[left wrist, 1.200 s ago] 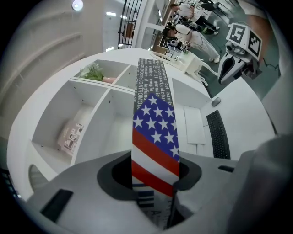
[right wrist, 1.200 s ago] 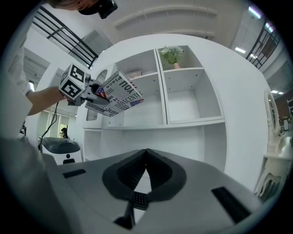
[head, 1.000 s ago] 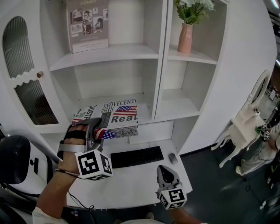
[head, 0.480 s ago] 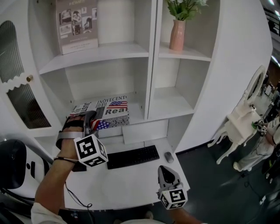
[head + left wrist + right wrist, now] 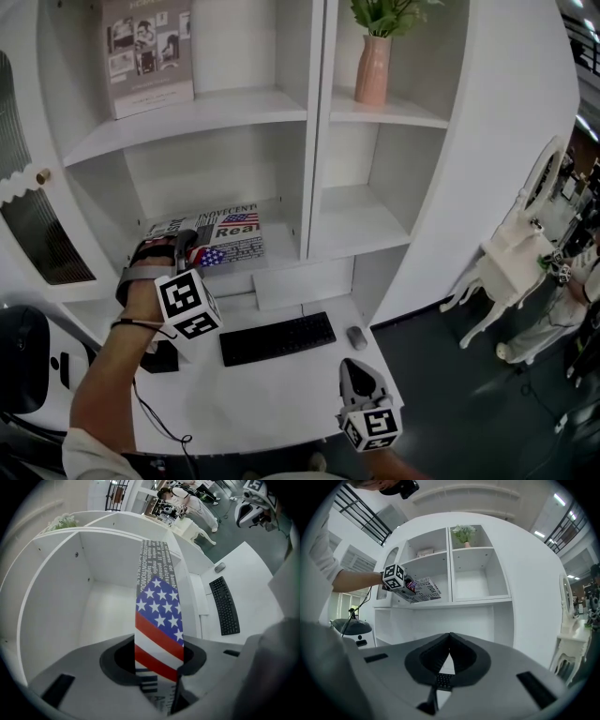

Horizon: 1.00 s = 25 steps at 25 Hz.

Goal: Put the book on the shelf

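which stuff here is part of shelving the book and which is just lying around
Part of the job:
- book
- left hand-held gripper, shut on the book
- lower left shelf, which the book is over

Just lying about:
- keyboard
- mouse
- vase of flowers
- printed sheet standing on the upper shelf
- right hand-held gripper, shut and empty

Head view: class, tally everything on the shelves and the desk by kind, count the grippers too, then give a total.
Books: 2 (flag-cover book, photo-cover book)
Vase with plant: 1
Keyboard: 1
Mouse: 1
Small black item: 1
Grippers: 2 (left gripper, right gripper)
Total: 8
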{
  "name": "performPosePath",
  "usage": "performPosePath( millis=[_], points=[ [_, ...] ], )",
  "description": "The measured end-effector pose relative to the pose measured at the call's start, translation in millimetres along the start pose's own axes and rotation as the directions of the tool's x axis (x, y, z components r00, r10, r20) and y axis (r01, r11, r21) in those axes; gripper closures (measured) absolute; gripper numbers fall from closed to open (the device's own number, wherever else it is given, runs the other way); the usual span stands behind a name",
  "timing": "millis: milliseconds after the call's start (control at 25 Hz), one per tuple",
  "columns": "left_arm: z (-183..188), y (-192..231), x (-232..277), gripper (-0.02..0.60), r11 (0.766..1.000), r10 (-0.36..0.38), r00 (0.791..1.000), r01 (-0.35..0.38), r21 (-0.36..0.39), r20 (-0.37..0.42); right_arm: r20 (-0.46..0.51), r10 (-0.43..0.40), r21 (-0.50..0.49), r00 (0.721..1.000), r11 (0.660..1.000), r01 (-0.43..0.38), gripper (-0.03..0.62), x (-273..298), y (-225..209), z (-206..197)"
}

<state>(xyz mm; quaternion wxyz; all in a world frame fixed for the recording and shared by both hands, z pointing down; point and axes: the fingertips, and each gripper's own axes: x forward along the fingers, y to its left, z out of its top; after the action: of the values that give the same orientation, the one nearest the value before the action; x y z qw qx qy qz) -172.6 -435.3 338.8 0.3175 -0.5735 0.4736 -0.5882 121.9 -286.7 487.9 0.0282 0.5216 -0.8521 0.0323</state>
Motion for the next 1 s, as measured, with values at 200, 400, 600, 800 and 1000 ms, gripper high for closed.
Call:
performPosePath(
  millis=[200,400,600,800,1000],
  points=[
    [1.7,-2.0,16.7,0.426,1.0,-0.022,1.0,0.022,0.01,-0.009,-0.007,-0.015,0.003,1.0,1.0,0.015,0.591,3.0,-7.4,-3.1],
    [1.6,-6.9,31.8,0.426,0.999,-0.048,0.999,0.048,0.023,-0.021,-0.015,-0.023,0.004,1.0,1.0,0.023,0.591,5.4,-13.3,-5.6],
    [1.1,-6.2,45.6,0.426,0.997,-0.074,0.997,0.075,0.021,-0.039,-0.023,-0.023,0.008,0.999,1.0,0.023,0.591,8.9,-15.3,-8.4],
    [-0.6,-5.8,58.3,0.425,0.995,-0.091,0.994,0.093,0.046,-0.056,-0.031,-0.023,0.012,0.999,1.0,0.024,0.591,11.4,-17.7,-10.2],
    [-0.3,-2.6,63.1,0.423,0.991,-0.119,0.991,0.122,0.052,-0.059,-0.038,-0.033,0.012,0.999,0.999,0.034,0.591,13.1,-26.1,-13.3]
  ],
)
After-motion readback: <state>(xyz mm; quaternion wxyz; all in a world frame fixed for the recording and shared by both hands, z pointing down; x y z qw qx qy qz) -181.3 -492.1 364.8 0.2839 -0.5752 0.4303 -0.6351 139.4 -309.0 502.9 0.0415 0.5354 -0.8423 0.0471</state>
